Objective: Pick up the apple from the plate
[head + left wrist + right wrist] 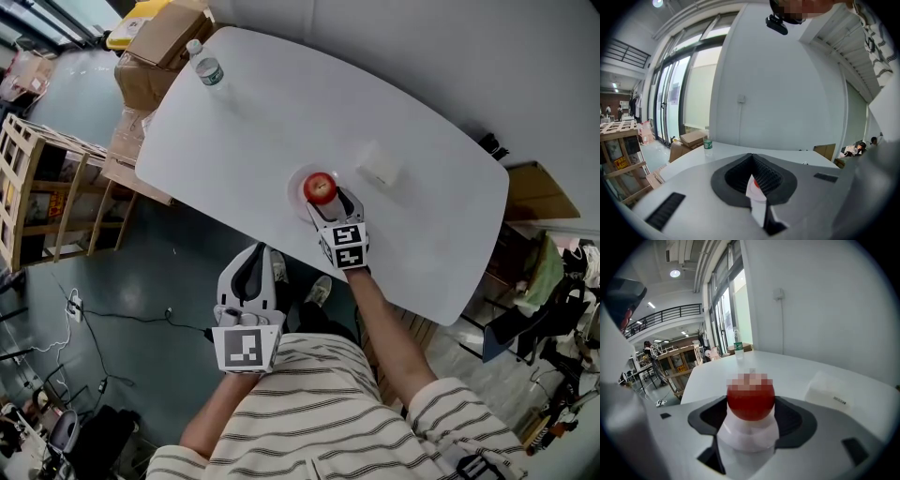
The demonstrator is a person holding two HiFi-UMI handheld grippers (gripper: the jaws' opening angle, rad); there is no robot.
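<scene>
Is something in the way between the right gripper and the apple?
No, nothing visible is. The right gripper is right up at the apple on the plate, with its jaws open. The white box sits off to the side.

Left tool (pixel 251 255), jaws all but together, held low and close in on the bent left forearm (pixel 220 412); right tool (pixel 330 204), jaws apart, right forearm (pixel 386 323) stretched forward.

The white table (pixel 281 103) carries a plate (pixel 294 187), a bottle (pixel 207 68) and a packet (pixel 380 165).
</scene>
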